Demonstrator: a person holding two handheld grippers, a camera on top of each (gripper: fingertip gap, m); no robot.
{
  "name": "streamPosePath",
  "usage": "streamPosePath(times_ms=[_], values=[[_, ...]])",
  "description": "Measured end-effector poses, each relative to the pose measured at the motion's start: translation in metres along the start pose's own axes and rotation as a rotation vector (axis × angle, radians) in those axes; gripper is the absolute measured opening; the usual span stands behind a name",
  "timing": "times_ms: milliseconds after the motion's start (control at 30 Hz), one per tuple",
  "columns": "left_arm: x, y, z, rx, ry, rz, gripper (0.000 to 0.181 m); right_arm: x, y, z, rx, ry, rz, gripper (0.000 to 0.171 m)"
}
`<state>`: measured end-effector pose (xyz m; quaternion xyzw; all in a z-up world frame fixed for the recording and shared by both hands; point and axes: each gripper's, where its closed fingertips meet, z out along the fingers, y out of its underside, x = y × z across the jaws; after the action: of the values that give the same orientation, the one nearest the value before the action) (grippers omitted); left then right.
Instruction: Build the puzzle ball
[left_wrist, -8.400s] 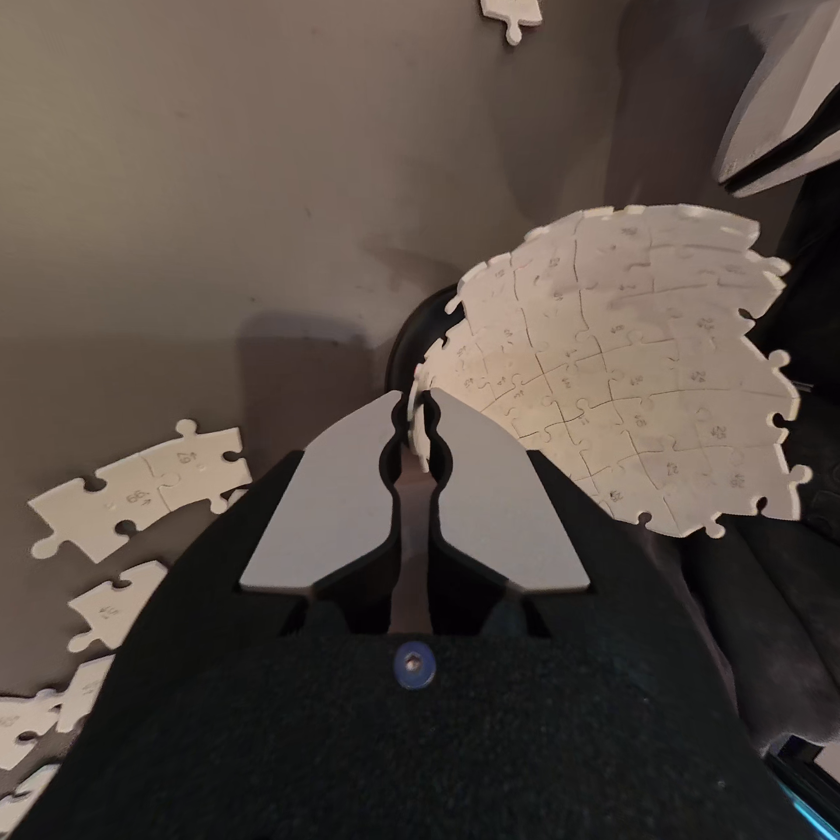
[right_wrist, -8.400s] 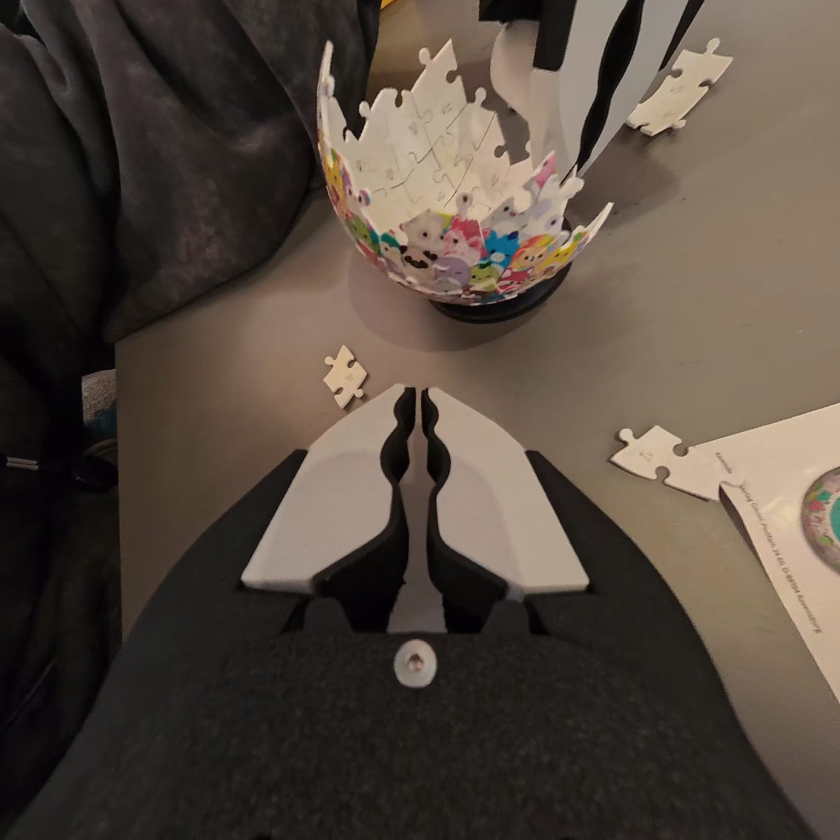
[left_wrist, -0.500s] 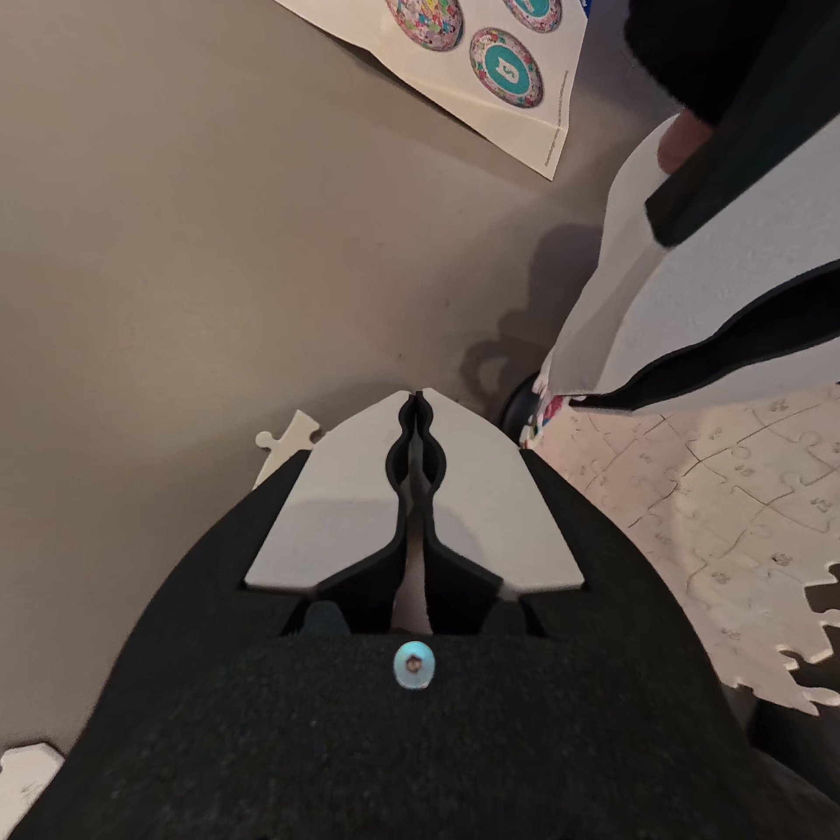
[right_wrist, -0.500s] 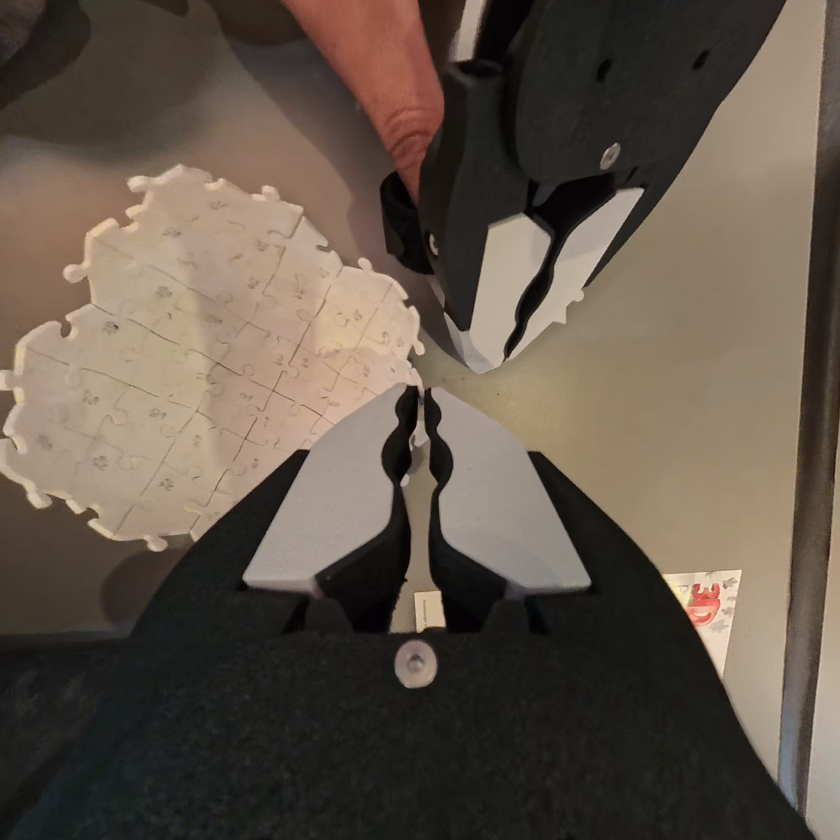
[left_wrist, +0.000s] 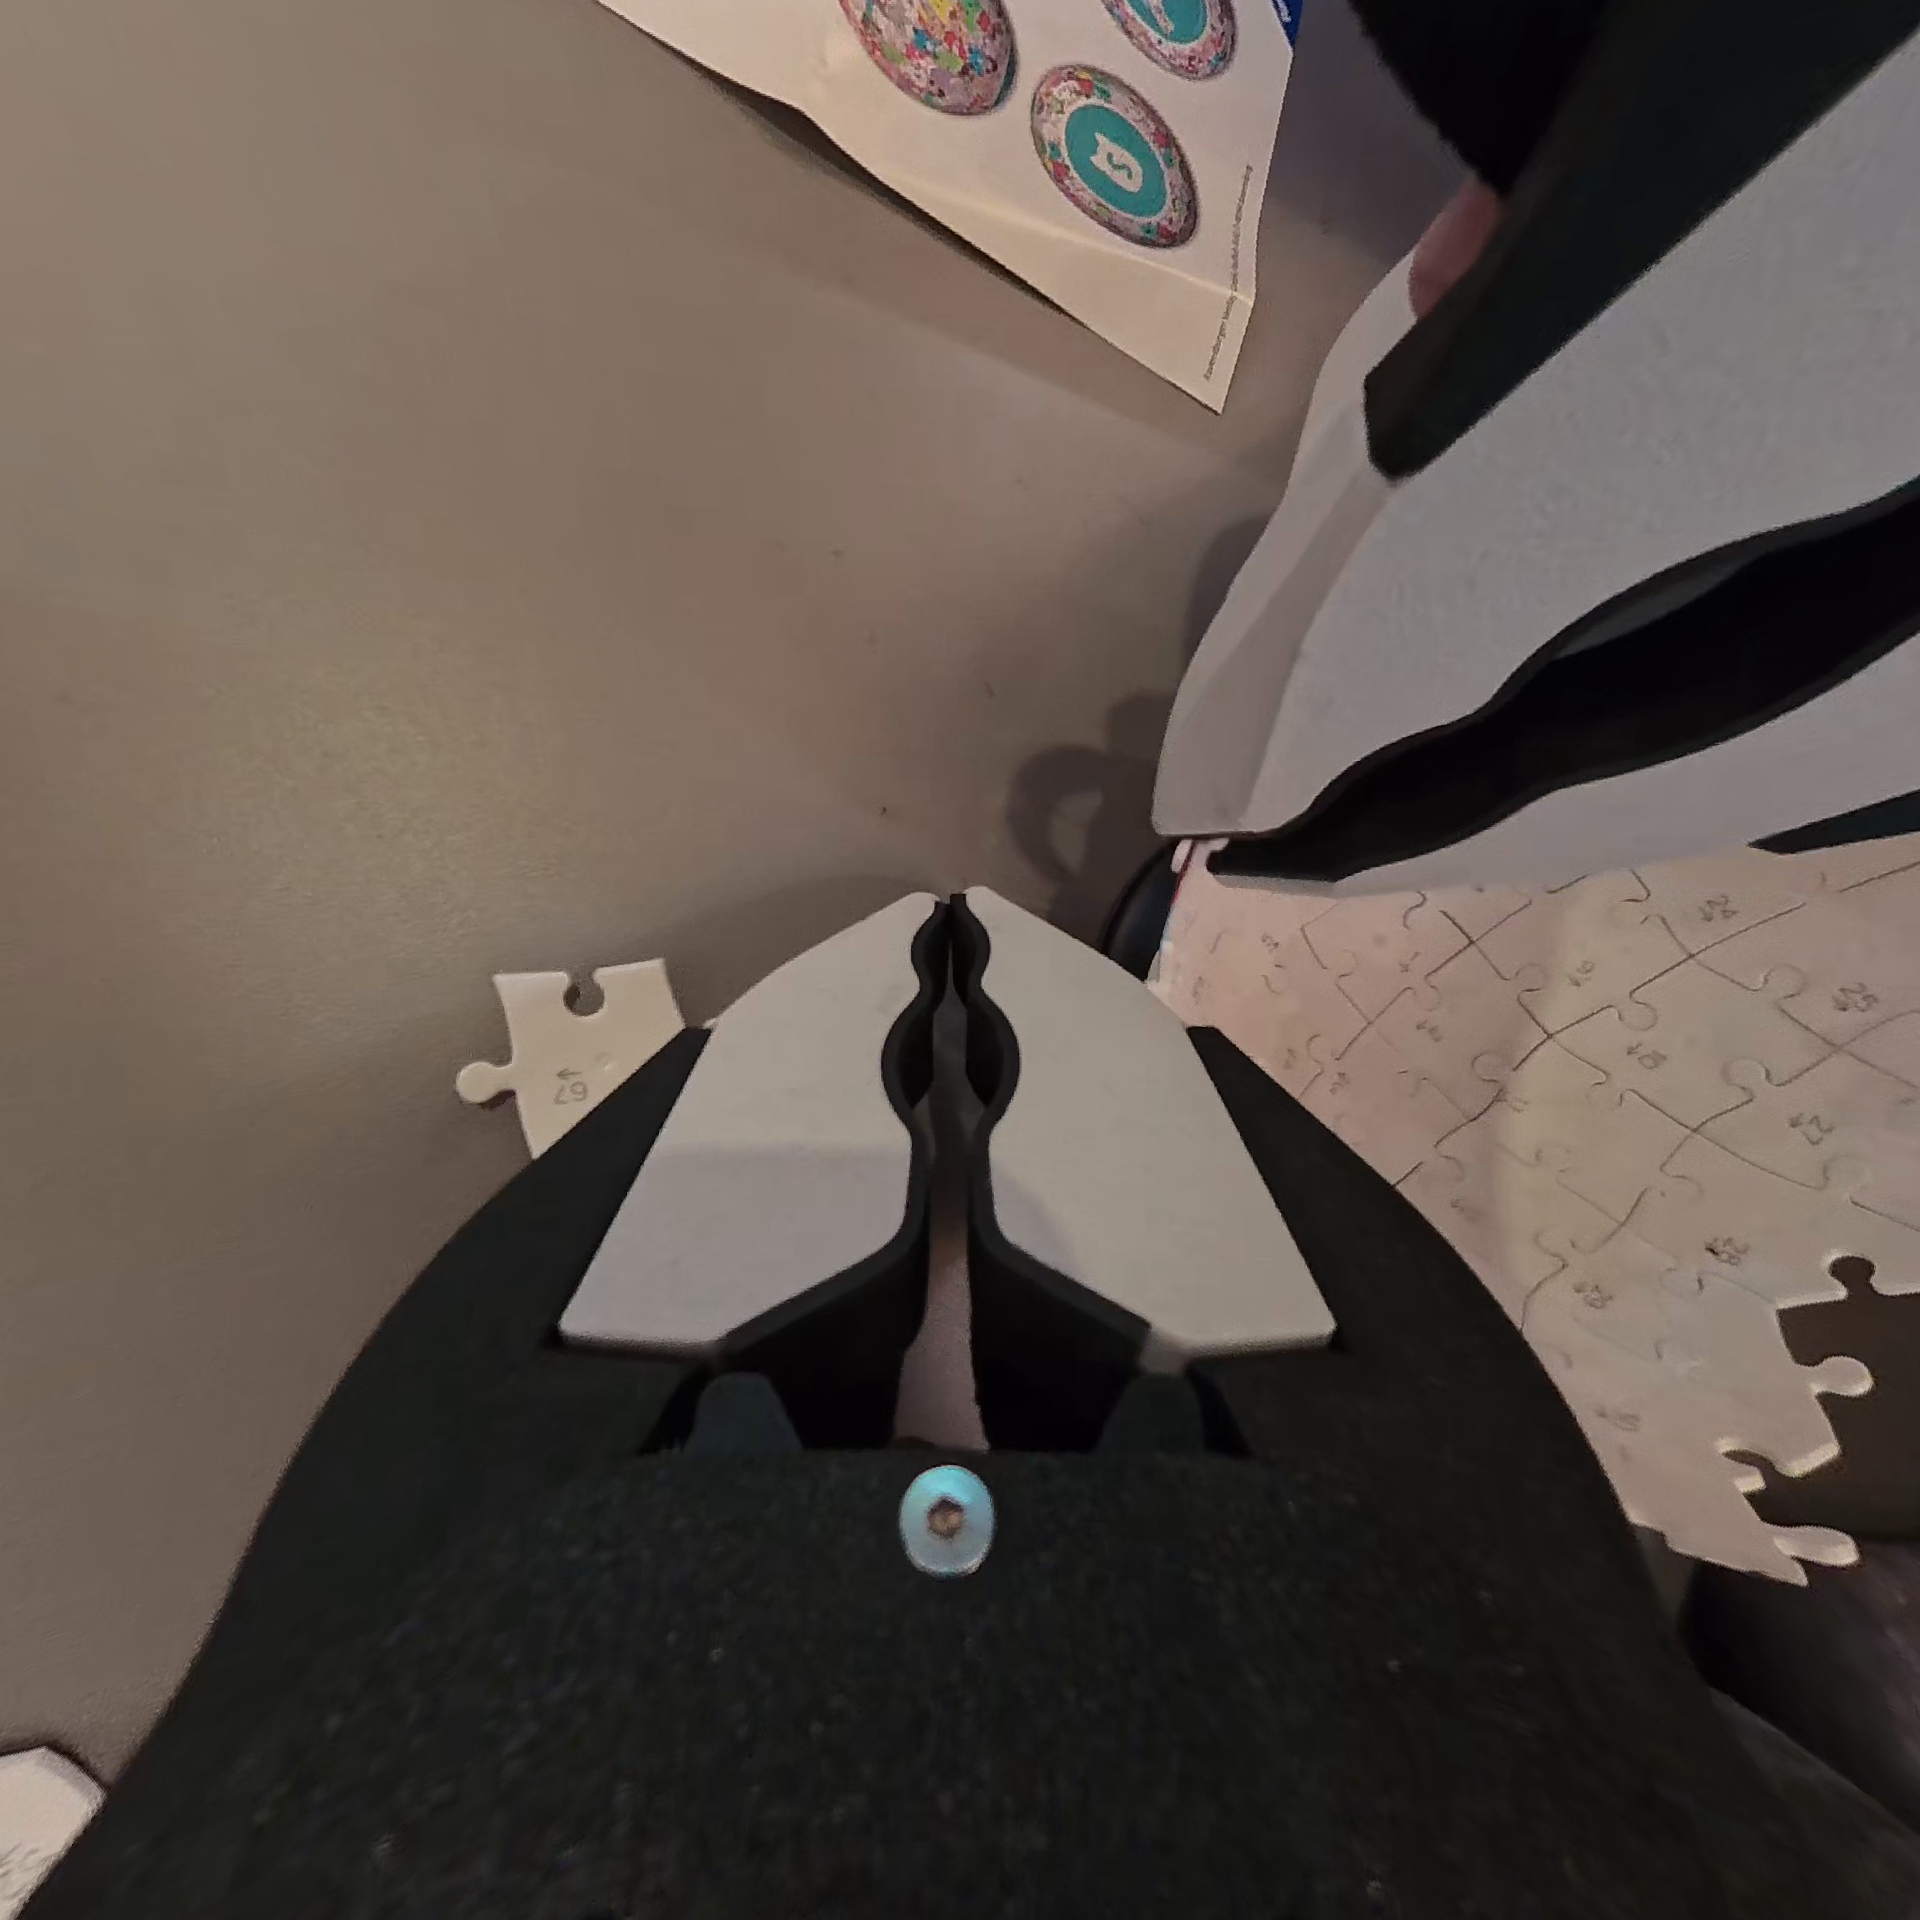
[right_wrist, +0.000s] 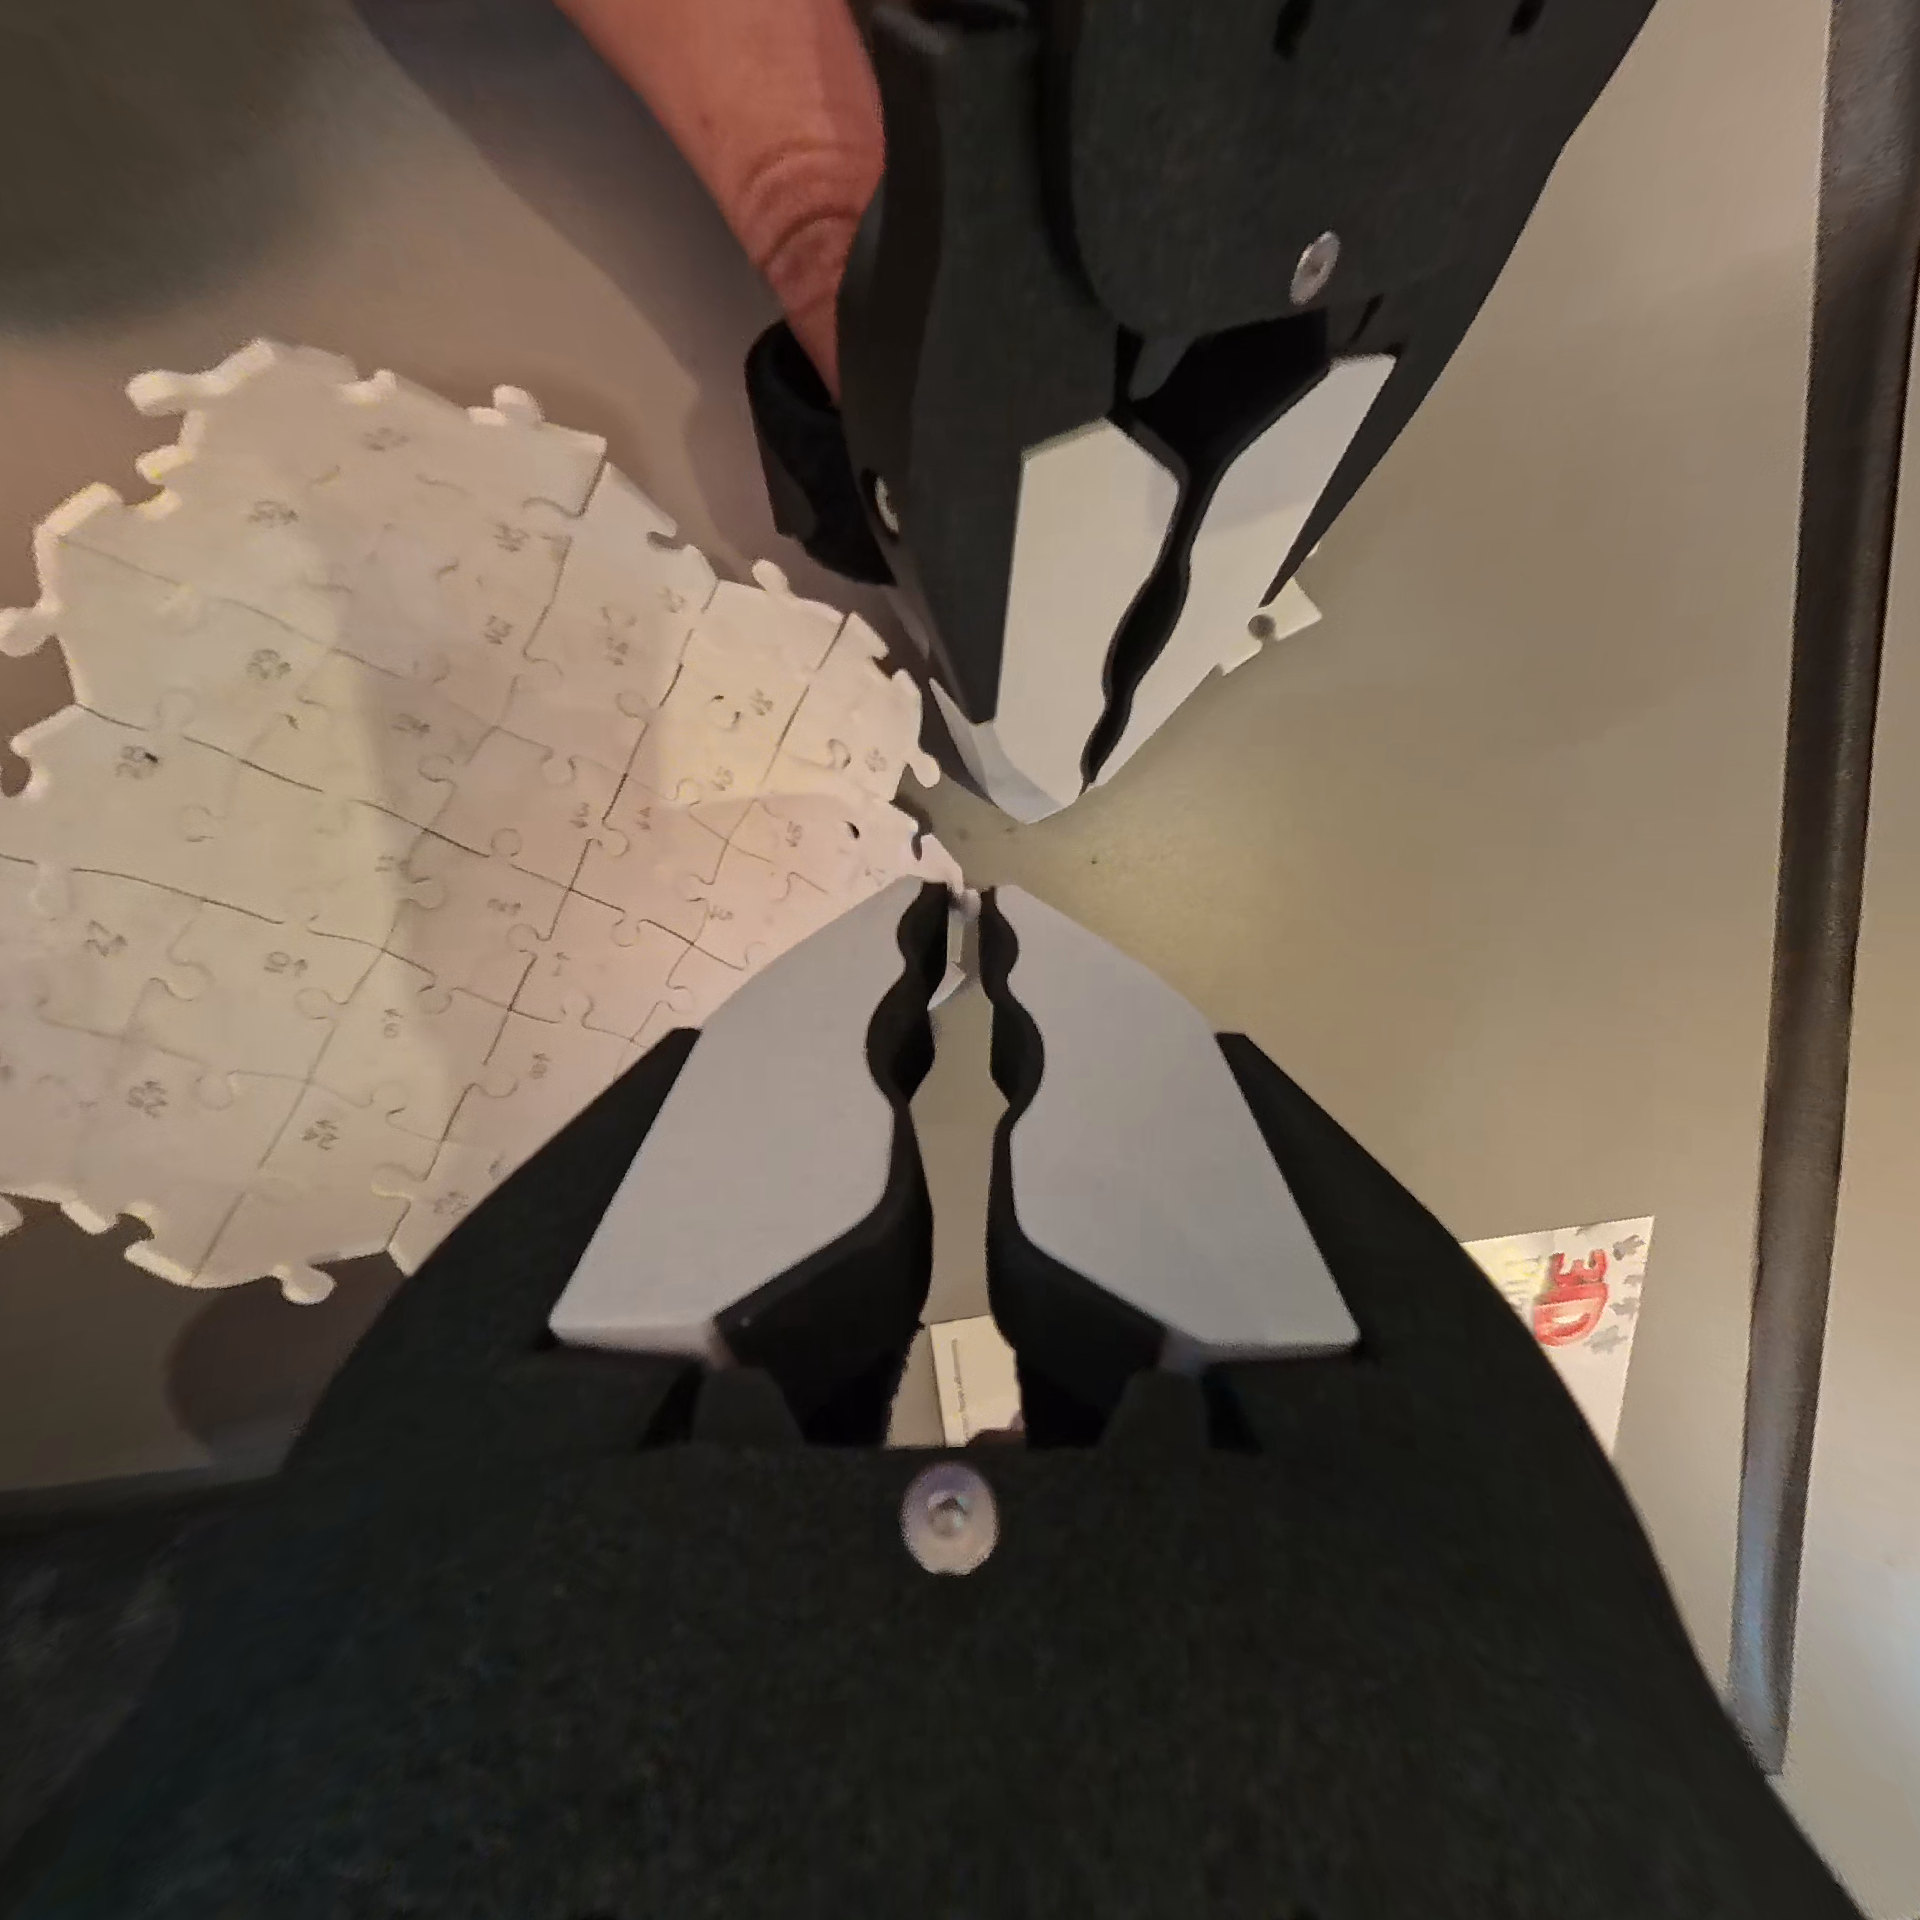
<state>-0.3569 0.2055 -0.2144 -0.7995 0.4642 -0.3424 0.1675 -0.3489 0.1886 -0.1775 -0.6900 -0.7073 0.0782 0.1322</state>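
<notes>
Left gripper (left_wrist: 954, 906) pinches a white puzzle piece (left_wrist: 566, 1049); right gripper (right_wrist: 968, 896), fingers narrowly parted, nips the puzzle ball (right_wrist: 416, 831) shell's rim. Printed numbers mark the pieces; illustrated leaflet (left_wrist: 1049, 177) lies on the counter (left_wrist: 416, 623).

White numbered puzzle shell (right_wrist: 416, 831), grey table (left_wrist: 520, 520), multicoloured printed sheet (left_wrist: 1039, 156), pale-grey fingers (left_wrist: 810, 1122)

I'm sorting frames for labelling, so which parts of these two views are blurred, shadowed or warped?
Left wrist view: the puzzle ball shell is soft near the frame's right edge, and the right gripper casts a shadow on the table. Right wrist view: the hand is blurred, and the wide lens bows the table's dark edge.
</notes>
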Motion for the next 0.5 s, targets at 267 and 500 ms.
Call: streamPosePath(times_ms=[267,500], values=[[-0.0013,0.0002,-0.0012,0.003,0.000,-0.009,0.000,0.0044,0.0014,-0.0006,-0.018,0.049,-0.025,0.006],[-0.0022,-0.0004,-0.0021,0.009,0.004,-0.020,0.000,0.0072,0.0006,-0.0037,-0.003,0.069,-0.018,0.005]])
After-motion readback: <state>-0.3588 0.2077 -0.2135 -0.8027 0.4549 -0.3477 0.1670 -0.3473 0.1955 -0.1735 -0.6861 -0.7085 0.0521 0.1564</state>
